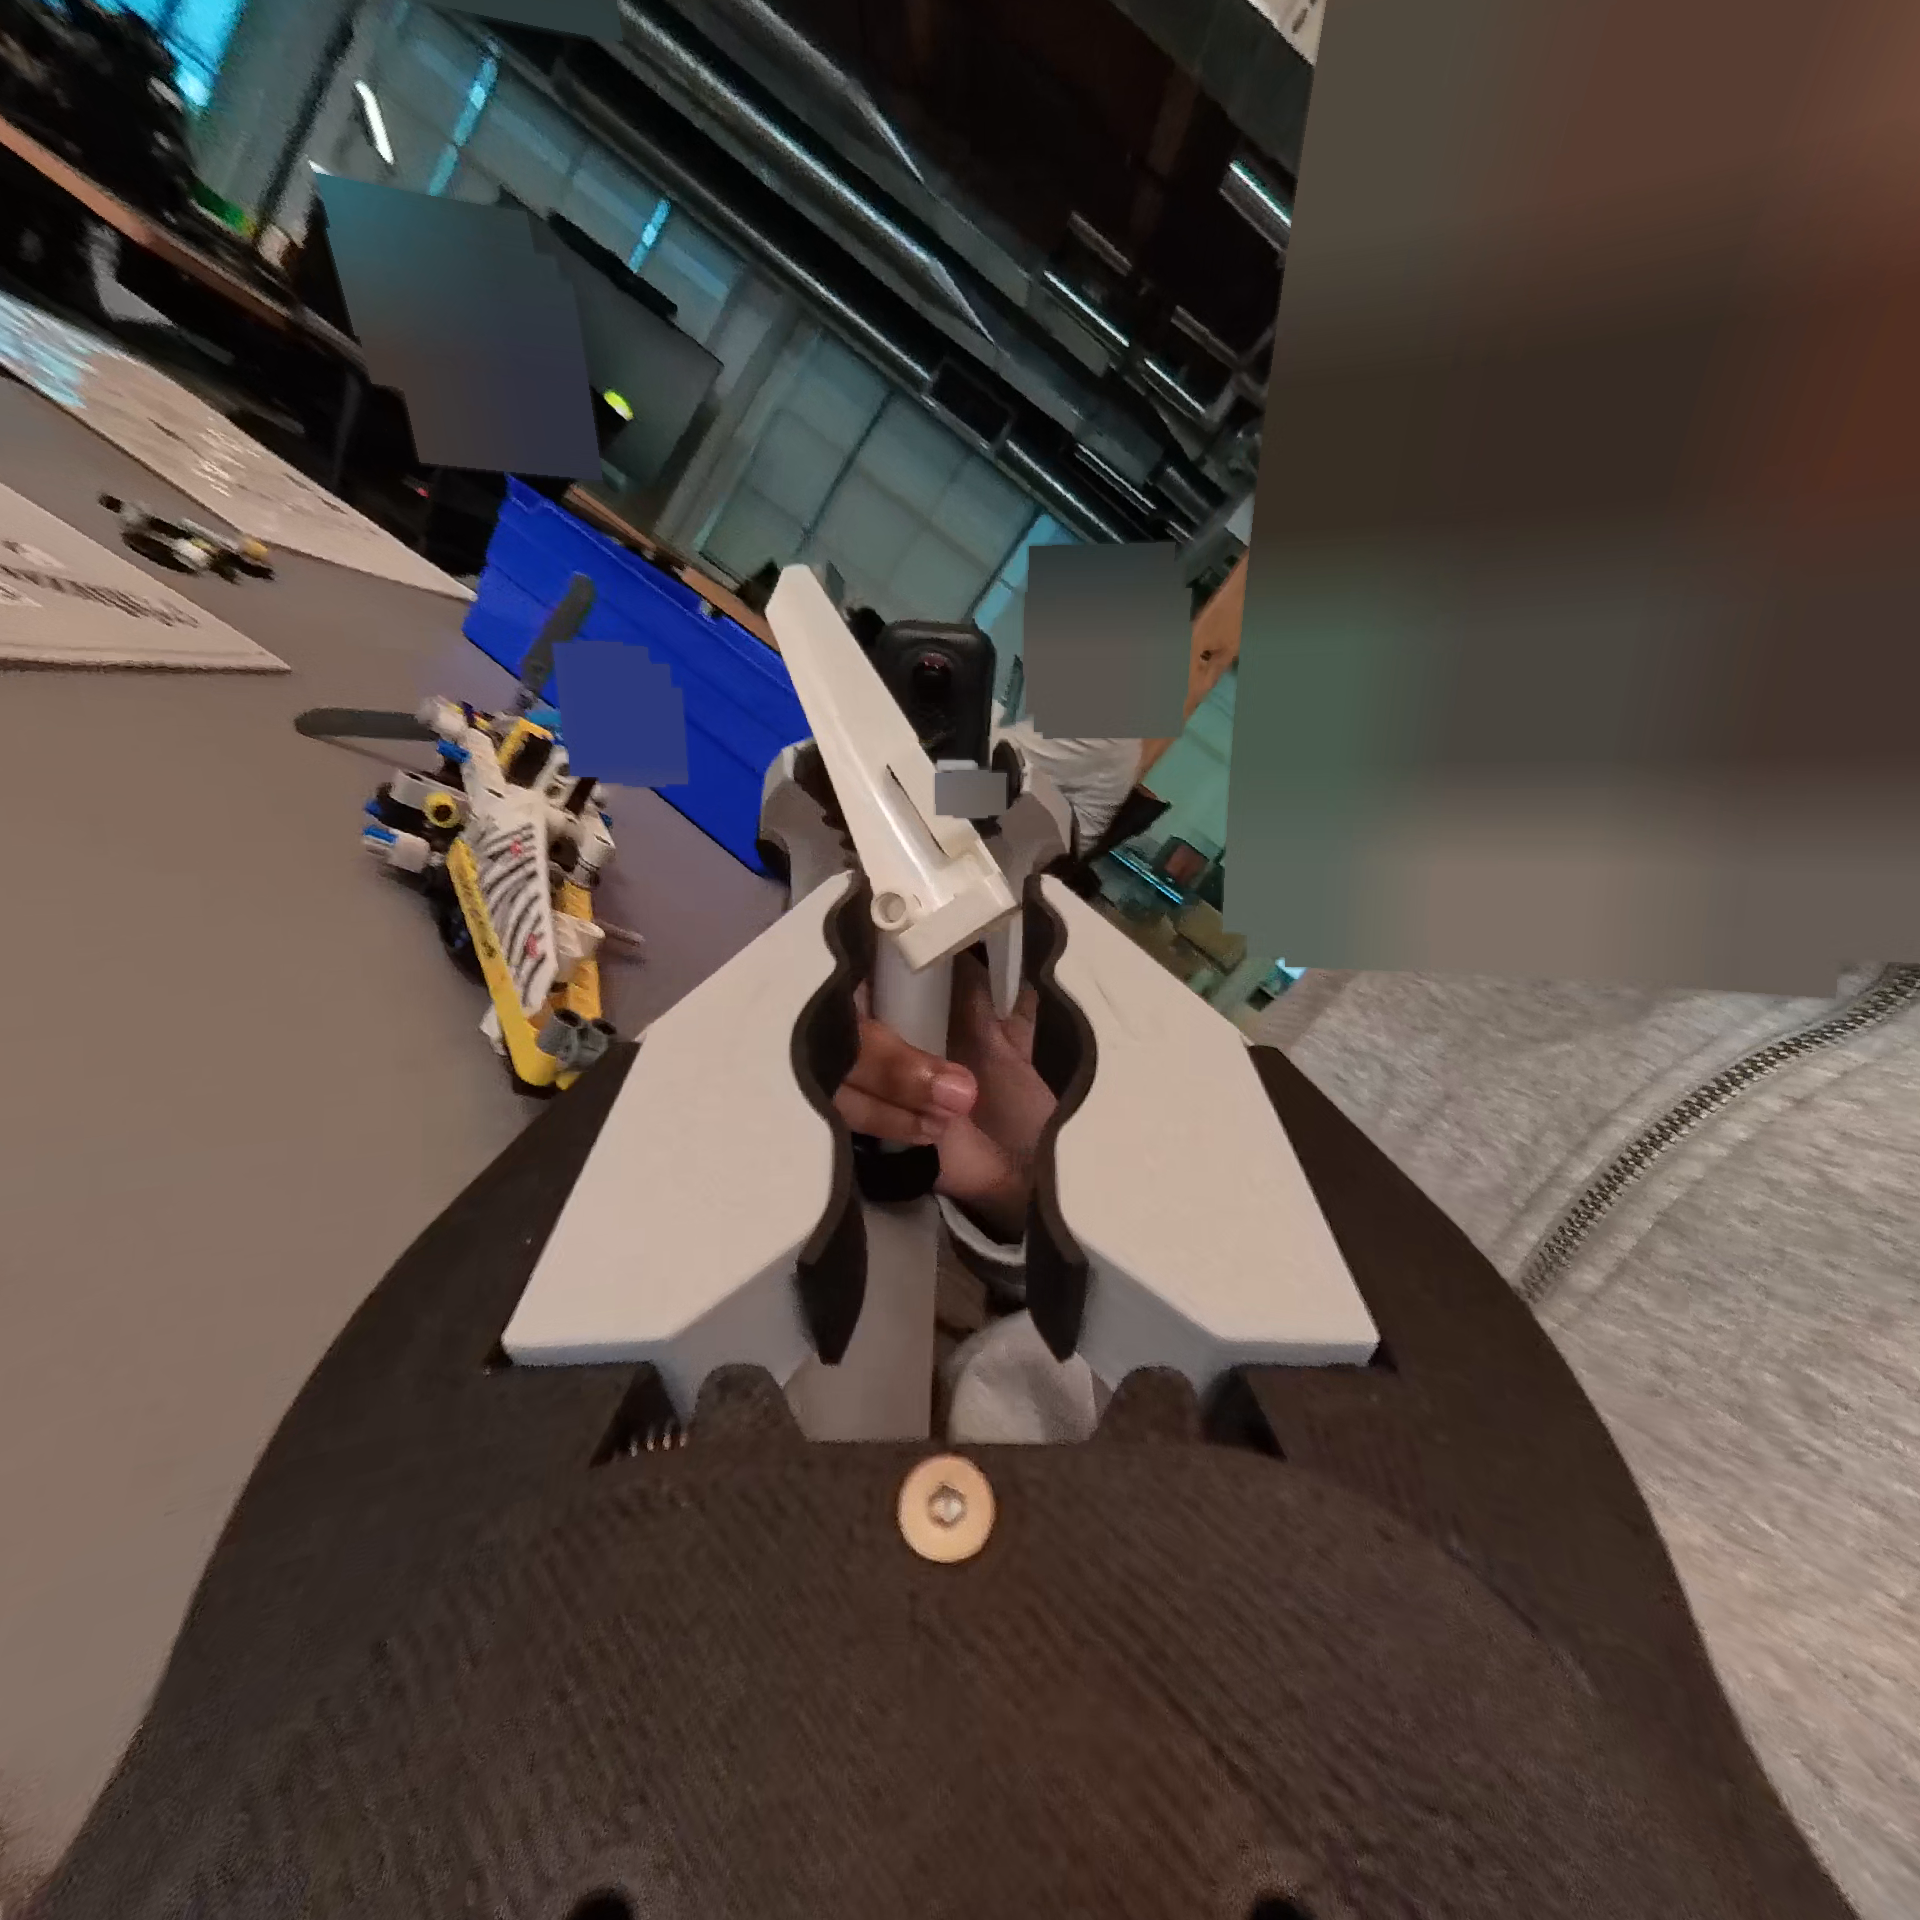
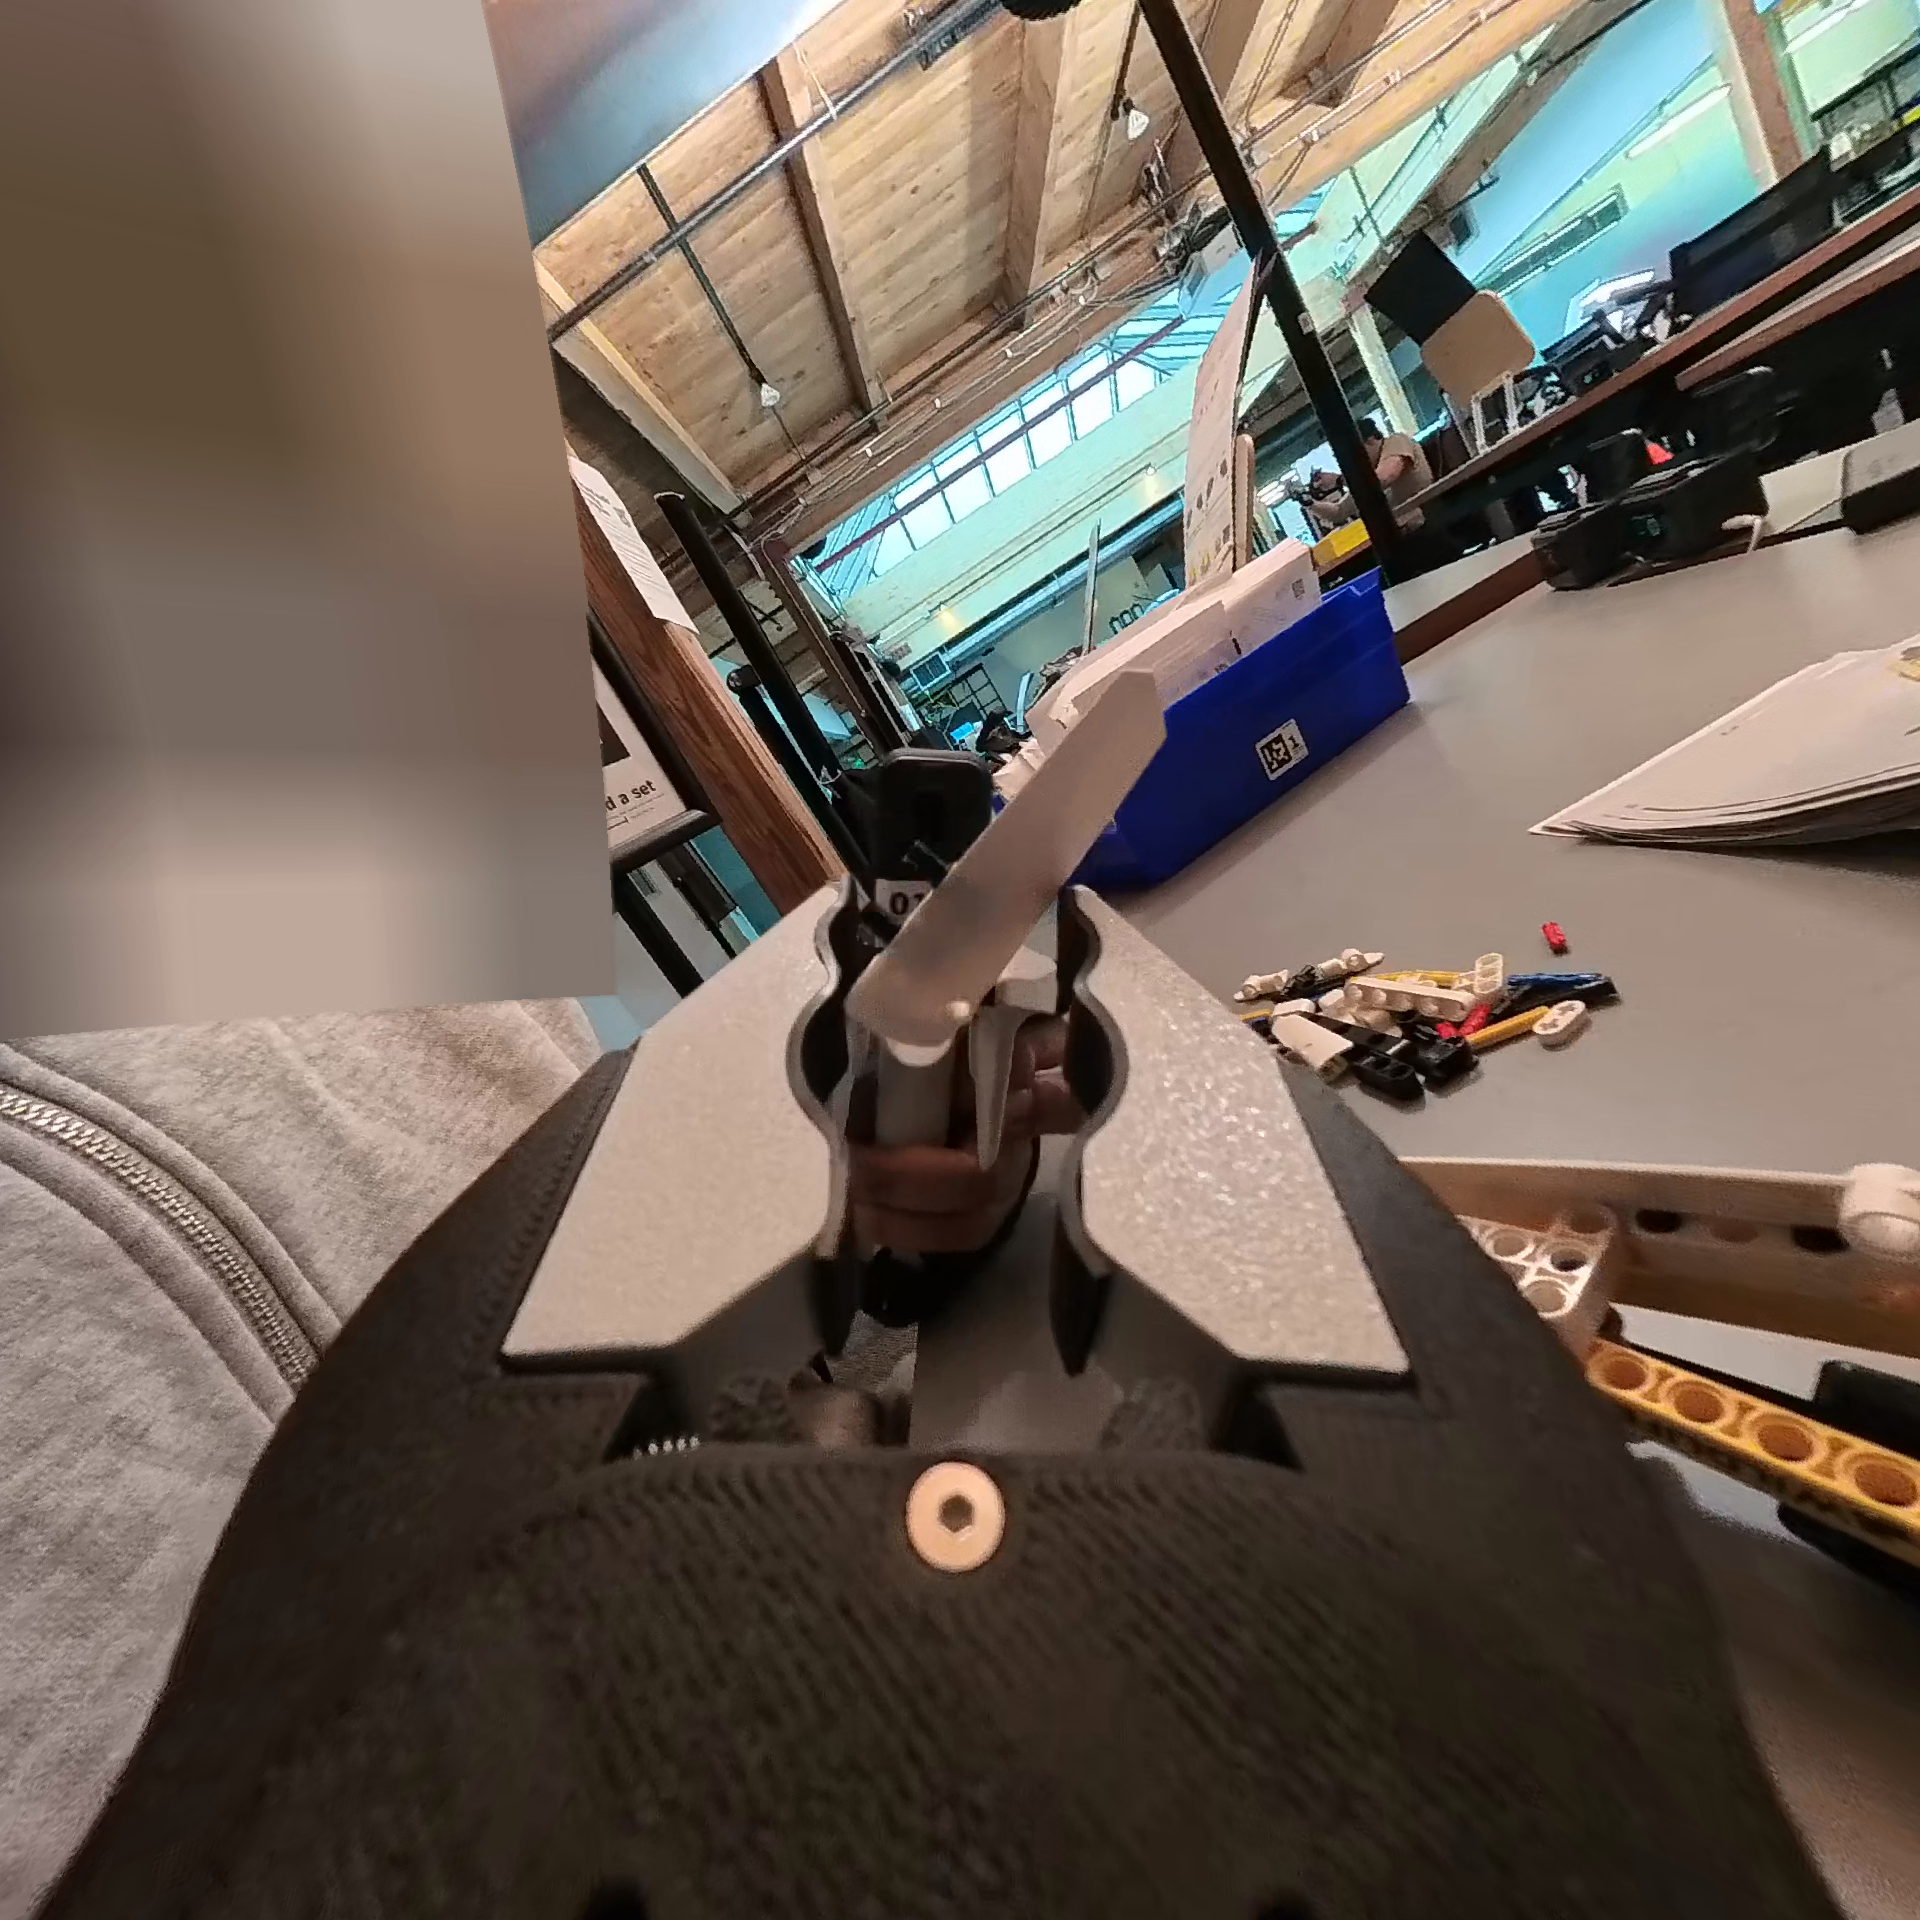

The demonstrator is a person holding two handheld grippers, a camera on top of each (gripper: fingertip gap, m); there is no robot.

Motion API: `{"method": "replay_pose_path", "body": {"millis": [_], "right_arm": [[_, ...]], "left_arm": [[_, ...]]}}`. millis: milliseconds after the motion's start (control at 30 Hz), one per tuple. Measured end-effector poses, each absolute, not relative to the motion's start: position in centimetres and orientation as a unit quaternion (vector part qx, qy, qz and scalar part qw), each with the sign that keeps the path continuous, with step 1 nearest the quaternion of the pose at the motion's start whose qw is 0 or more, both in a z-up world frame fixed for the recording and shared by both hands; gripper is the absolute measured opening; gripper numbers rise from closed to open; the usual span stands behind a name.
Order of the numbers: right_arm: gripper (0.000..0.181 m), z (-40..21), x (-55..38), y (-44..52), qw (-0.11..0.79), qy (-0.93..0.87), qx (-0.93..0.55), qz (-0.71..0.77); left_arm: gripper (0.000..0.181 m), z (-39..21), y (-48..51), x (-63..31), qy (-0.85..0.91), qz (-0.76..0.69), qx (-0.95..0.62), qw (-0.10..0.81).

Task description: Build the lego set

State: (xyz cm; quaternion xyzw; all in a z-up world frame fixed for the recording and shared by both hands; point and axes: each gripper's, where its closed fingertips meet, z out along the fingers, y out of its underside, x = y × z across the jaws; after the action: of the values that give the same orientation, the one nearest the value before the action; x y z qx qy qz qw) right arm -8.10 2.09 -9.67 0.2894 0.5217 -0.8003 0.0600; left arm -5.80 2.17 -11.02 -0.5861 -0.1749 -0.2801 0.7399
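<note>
A long white lego blade piece (image 1: 894,790) stands tilted between my two grippers, which face each other tip to tip above the grey table (image 1: 208,935). My left gripper (image 1: 940,894) is closed around the piece's thick lower end. My right gripper (image 2: 961,914) is closed around the same piece (image 2: 1029,842) from the other side, and it also shows behind the piece in the left wrist view (image 1: 914,800). The half-built yellow and white striped model (image 1: 520,894) lies on the table to the left, with its beams (image 2: 1714,1434) at the right wrist view's lower right.
A pile of loose lego parts (image 2: 1403,1018) and a small red part (image 2: 1553,935) lie on the table. A blue bin (image 2: 1247,748) stands at the far edge. Instruction booklets (image 2: 1766,758) lie to the right. The person's grey zipped sleeve (image 1: 1610,1247) is close beside the grippers. Both grippers' tips are close together, under 4 cm apart.
</note>
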Motion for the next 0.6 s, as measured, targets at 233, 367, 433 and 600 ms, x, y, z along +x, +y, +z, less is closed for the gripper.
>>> {"method": "replay_pose_path", "body": {"millis": [233,367,433,600], "right_arm": [[0.036,-9.3,-8.1,2.6,0.080,0.501,0.289,-0.812],[0.035,-9.0,-8.4,3.5,0.089,0.474,0.296,-0.825],[0.034,-8.9,-8.5,3.7,0.094,0.467,0.297,-0.827],[0.030,-8.7,-8.1,3.7,0.126,0.455,0.286,-0.834]], "left_arm": [[0.027,-11.3,2.6,-5.1,-0.164,-0.308,-0.595,0.724],[0.026,-11.4,2.8,-4.5,-0.154,-0.321,-0.599,0.717],[0.027,-11.5,2.9,-4.2,-0.148,-0.330,-0.604,0.710],[0.026,-11.5,2.9,-3.7,-0.144,-0.359,-0.600,0.701]]}}
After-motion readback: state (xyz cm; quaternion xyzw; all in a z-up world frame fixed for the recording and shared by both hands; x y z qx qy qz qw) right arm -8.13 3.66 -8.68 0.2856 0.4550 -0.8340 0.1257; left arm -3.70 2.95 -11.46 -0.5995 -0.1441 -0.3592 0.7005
